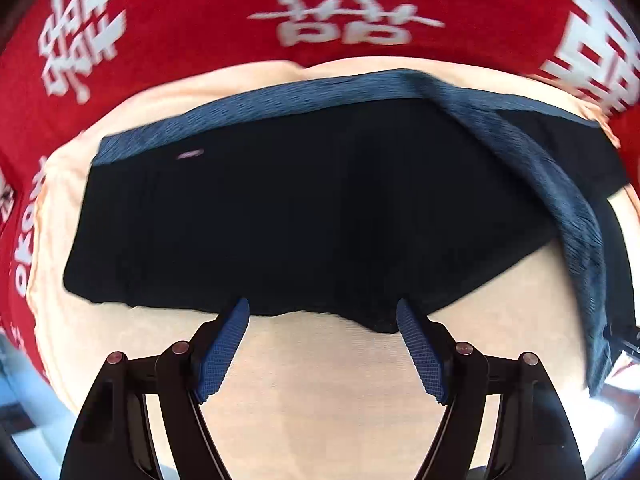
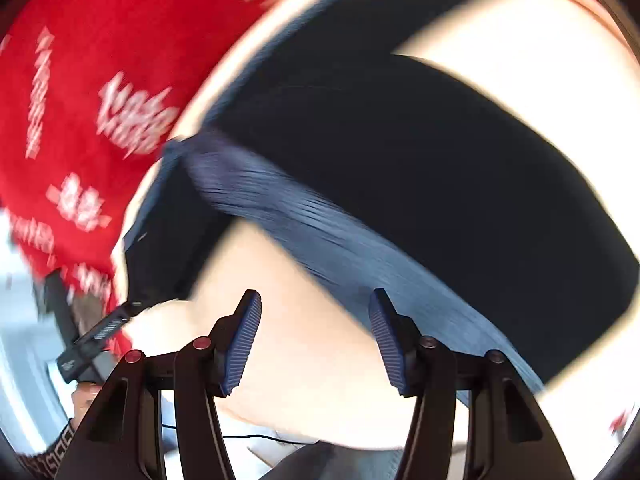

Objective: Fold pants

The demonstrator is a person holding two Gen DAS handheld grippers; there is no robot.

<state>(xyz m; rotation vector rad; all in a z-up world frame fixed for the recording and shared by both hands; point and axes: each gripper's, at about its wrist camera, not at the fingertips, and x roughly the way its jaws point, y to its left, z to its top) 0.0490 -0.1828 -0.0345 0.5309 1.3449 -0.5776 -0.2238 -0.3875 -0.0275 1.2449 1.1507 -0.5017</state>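
My left gripper [image 1: 323,312] is over the cream cloth [image 1: 320,380], jaws apart, nothing between them; tips at the near hem of the dark pants [image 1: 304,216], which lie folded at 12 o'clock, blue waistband [image 1: 256,100] along the far edge. Red cloth [image 1: 192,12] beyond. My right gripper [image 2: 316,304]: jaws apart, empty, pants at 1 o'clock.
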